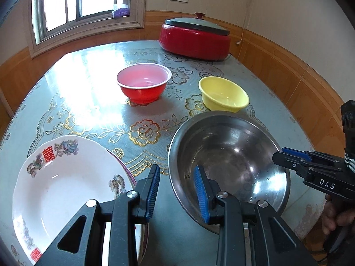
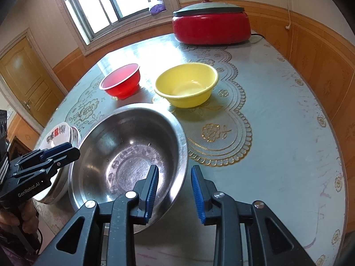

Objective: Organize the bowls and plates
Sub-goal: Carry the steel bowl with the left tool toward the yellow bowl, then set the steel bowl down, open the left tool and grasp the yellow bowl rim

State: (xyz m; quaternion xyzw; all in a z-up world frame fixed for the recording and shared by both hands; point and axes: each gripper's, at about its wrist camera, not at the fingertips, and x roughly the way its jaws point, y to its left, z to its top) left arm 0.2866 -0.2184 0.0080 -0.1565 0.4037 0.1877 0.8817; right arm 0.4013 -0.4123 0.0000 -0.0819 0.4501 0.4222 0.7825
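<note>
A steel bowl [image 1: 228, 155] [image 2: 131, 146] stands at the near edge of the table. A white patterned plate [image 1: 66, 190] [image 2: 58, 133] lies on another plate to its left. A red bowl [image 1: 143, 84] [image 2: 122, 81] and a yellow bowl [image 1: 223, 94] [image 2: 187, 84] stand farther back, apart. My left gripper [image 1: 177, 190] is open, straddling the steel bowl's left rim, one finger inside. My right gripper [image 2: 175, 188] is open, straddling the bowl's right rim. Each gripper shows in the other's view, the right gripper [image 1: 286, 155] and the left gripper [image 2: 66, 149].
A red electric pot with a grey lid [image 1: 195, 36] [image 2: 210, 25] stands at the table's far side, near the wall. The table [image 1: 93, 102] [image 2: 277, 115] has a glossy floral cover. A window and a door lie beyond.
</note>
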